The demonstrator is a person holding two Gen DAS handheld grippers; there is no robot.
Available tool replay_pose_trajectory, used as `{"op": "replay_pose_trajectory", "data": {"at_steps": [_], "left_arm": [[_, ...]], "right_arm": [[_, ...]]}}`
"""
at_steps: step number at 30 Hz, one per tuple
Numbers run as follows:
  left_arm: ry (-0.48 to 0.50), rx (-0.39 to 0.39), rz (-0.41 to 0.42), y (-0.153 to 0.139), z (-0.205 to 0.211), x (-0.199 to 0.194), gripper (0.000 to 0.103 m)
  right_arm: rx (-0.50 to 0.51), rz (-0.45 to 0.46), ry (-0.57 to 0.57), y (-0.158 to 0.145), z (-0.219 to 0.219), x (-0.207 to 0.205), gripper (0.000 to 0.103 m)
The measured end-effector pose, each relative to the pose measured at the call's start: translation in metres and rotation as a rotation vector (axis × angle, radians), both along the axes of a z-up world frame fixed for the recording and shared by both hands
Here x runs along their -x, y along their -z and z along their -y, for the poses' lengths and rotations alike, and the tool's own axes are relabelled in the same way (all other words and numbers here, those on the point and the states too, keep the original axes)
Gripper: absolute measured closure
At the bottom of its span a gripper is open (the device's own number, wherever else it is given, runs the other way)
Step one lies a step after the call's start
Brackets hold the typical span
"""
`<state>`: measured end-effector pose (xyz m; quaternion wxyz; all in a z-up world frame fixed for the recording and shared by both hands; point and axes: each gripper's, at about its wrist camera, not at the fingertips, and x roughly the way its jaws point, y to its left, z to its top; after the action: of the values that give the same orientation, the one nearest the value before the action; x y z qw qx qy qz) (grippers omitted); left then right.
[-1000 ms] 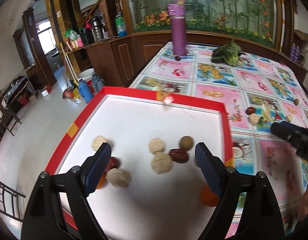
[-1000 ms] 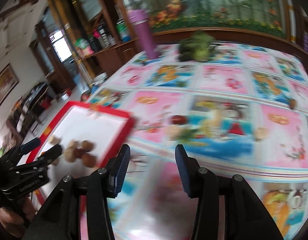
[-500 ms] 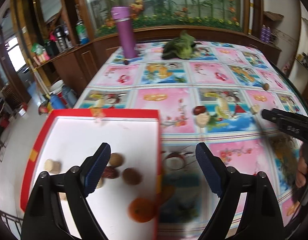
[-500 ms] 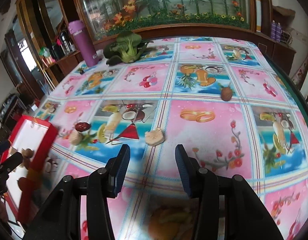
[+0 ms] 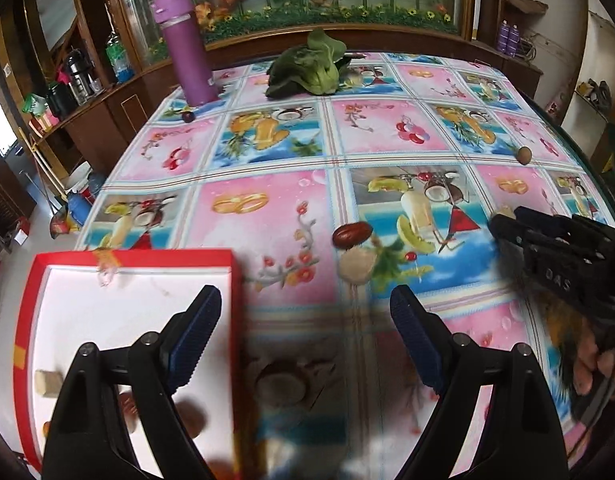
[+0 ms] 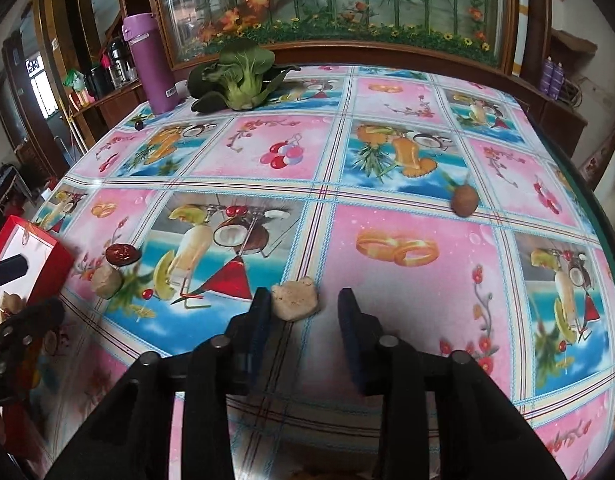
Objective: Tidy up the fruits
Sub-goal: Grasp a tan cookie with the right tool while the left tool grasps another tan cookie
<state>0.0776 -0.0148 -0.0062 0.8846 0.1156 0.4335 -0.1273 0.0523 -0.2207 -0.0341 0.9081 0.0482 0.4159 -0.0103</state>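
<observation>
Sitting at the near left corner of the table [image 5: 447, 128], a red-rimmed tray [image 5: 135, 257] with a white floor holds a pale cube [image 5: 48, 382] and a few brown fruits, blurred and partly hidden behind the tool. Left gripper [image 5: 303, 336] hangs over the tray's right edge, fingers spread wide, nothing between them.

Just right of the tray, on the fruit-print tablecloth [image 6: 403, 216]: a dark red date [image 6: 122, 255], and touching its near side a pale round lump [image 6: 106, 282]. Farther right, a beige irregular piece [image 6: 295, 298] lies on the cloth. Right gripper [image 6: 303, 312] is low over it, fingers moderately apart; the left finger [image 6: 261, 312] looks to be against the piece's left side, the right finger stands clear of it. Not gripped.

Beyond, right and farther back, a small brown round fruit [image 6: 464, 201] sits alone, well apart from the rest.

Far side of the table: purple flask [image 6: 147, 66] at the left, a tiny dark fruit [image 6: 139, 124] near its base, leafy green vegetable [image 6: 239, 76] beside it.

A hand [image 5: 595, 364] holds the right tool, seen from the left camera.
</observation>
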Motion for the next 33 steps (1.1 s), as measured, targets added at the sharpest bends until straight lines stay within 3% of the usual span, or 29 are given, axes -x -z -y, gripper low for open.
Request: {"op": "replay_pose_trajectory", "data": {"at_steps": [2,4,8,10,15,21,27,33], "left_arm": [[0.009,0.003,-0.018,0.005,0.007,-0.006,0.019],[0.015,-0.002,-0.044,0.011,0.015,-0.012,0.032],[0.014,-0.002,-0.075,0.021,0.024,-0.026,0.04],[0.011,0.01,-0.099,0.025,0.025,-0.031,0.058],[0.028,0.047,-0.11,0.025,0.026,-0.029,0.074],[0.04,0.052,-0.068,0.015,0.028,-0.009,0.074],[0.03,0.057,0.059,-0.015,0.019,0.027,0.074],[-0.016,0.059,0.165,-0.042,-0.007,0.054,0.074]], "right_arm": [[-0.008,0.002,0.003,0.0,0.0,0.0,0.075],[-0.01,0.002,0.004,-0.001,0.001,0.001,0.077],[-0.017,0.002,0.007,0.0,0.003,0.001,0.078],[-0.021,0.002,0.01,0.0,0.003,0.001,0.079],[-0.027,0.004,0.011,0.0,0.003,0.002,0.08],[-0.056,0.033,0.012,-0.005,0.004,0.006,0.08],[-0.076,0.116,0.014,-0.018,0.004,0.017,0.08],[-0.104,0.137,0.019,-0.024,0.0,0.024,0.08]]}}
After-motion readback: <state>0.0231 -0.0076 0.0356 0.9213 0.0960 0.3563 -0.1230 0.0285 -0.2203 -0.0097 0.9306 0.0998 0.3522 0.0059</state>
